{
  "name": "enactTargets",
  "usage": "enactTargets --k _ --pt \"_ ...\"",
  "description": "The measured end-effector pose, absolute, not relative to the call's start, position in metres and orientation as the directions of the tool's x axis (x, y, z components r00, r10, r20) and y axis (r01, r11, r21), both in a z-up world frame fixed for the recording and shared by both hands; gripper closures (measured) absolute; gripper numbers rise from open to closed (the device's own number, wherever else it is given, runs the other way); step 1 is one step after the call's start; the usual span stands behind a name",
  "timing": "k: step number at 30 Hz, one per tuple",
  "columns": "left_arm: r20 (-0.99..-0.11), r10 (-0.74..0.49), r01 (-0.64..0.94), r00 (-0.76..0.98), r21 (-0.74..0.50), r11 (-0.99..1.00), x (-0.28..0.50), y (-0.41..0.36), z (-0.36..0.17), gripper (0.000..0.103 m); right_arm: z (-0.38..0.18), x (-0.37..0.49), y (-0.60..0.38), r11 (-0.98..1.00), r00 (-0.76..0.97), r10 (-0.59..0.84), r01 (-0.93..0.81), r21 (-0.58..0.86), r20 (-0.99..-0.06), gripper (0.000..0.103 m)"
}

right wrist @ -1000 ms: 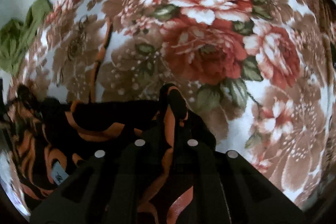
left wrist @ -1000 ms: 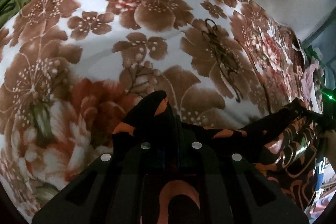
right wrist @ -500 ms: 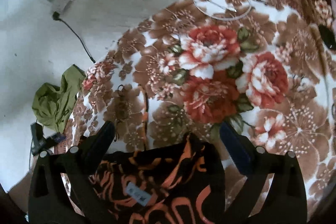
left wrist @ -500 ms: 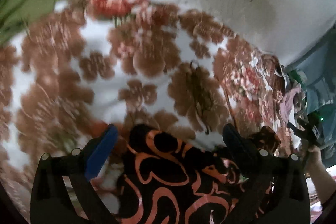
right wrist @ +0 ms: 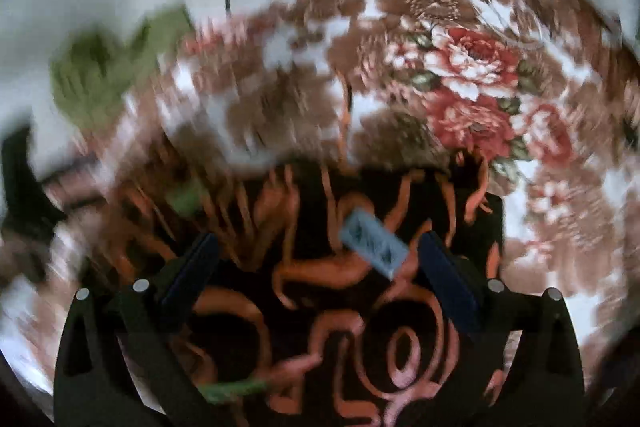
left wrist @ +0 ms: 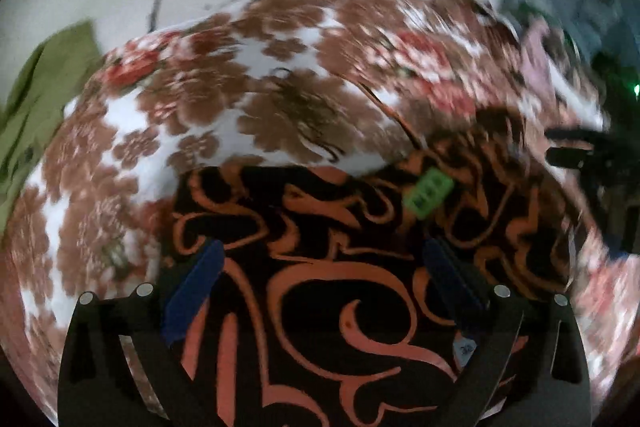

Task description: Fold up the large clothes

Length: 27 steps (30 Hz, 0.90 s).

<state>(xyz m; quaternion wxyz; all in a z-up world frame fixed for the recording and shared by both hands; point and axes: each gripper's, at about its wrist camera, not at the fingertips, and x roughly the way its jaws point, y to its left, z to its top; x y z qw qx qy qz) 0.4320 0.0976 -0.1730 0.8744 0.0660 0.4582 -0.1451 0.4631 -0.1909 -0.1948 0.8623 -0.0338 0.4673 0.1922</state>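
While the left wrist view is smeared by motion, the left gripper (left wrist: 320, 259) shows its blue-padded fingers (left wrist: 192, 291) spread wide, gripping nothing. Below them the black garment with orange swirls (left wrist: 320, 307) lies flat on the floral blanket (left wrist: 120, 131), a green tag (left wrist: 429, 193) on its upper edge. A green cloth (left wrist: 36, 99) sits at the blanket's far left. From the right wrist view, also blurred, the right gripper (right wrist: 316, 255) likewise stands wide apart and empty above the same garment (right wrist: 360, 347), where a pale label (right wrist: 374, 243) shows between the fingers.
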Motion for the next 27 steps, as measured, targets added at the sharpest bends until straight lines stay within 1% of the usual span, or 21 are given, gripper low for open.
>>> enactTargets --k 1,3,5,7,9,12,14,18,21,24,27 --pt "-0.826 -0.188 0.318 0.531 -0.011 0.948 0.435 0.094 -0.179 0.005 -0.204 0.458 -0.182 0.924 0.495 0.234 -0.38 0.034 -0.837 0.005" --pt "-0.847 -0.189 0.291 0.498 -0.043 0.956 0.447 0.091 -0.195 0.005 -0.222 0.454 -0.175 0.918 0.506 0.148 -0.391 -0.073 -0.85 0.005" --pt "-0.859 -0.162 0.256 0.486 -0.038 0.966 0.46 0.09 -0.207 0.005 -0.239 0.457 -0.172 0.914 0.498 0.1 -0.388 -0.118 -0.861 0.005" --pt "-0.875 -0.122 0.234 0.468 -0.011 0.972 0.472 0.089 -0.221 0.005 -0.252 0.467 -0.176 0.926 0.475 0.108 -0.368 -0.086 -0.873 0.005" --pt "-0.883 -0.109 0.218 0.456 -0.009 0.976 0.484 0.089 -0.233 0.005 -0.263 0.483 -0.18 0.94 0.439 0.131 -0.34 -0.029 -0.889 0.005" --pt "-0.894 -0.084 0.218 0.44 0.015 0.976 0.499 0.089 -0.245 0.004 -0.27 0.502 -0.176 0.939 0.419 0.14 -0.343 -0.014 -0.897 0.005" --pt "-0.897 -0.091 0.225 0.433 0.01 0.974 0.514 0.093 -0.249 0.004 -0.27 0.516 -0.176 0.937 0.414 0.144 -0.349 -0.011 -0.899 0.005" --pt "-0.896 -0.099 0.175 0.434 -0.024 0.984 0.541 0.115 -0.251 0.004 -0.264 0.544 -0.181 0.94 0.418 0.139 -0.341 -0.013 -0.898 0.005" --pt "-0.907 -0.115 0.152 0.405 -0.057 0.987 0.556 0.126 -0.262 0.004 -0.266 0.56 -0.179 0.922 0.455 0.105 -0.377 -0.085 -0.884 0.005" --pt "-0.897 -0.103 0.18 0.43 -0.026 0.983 0.558 0.124 -0.264 0.004 -0.273 0.572 -0.181 0.917 0.461 0.092 -0.384 -0.105 -0.883 0.005" --pt "-0.881 -0.095 0.162 0.463 -0.021 0.987 0.551 0.126 -0.252 0.004 -0.274 0.577 -0.186 0.923 0.47 0.108 -0.375 -0.088 -0.876 0.005"
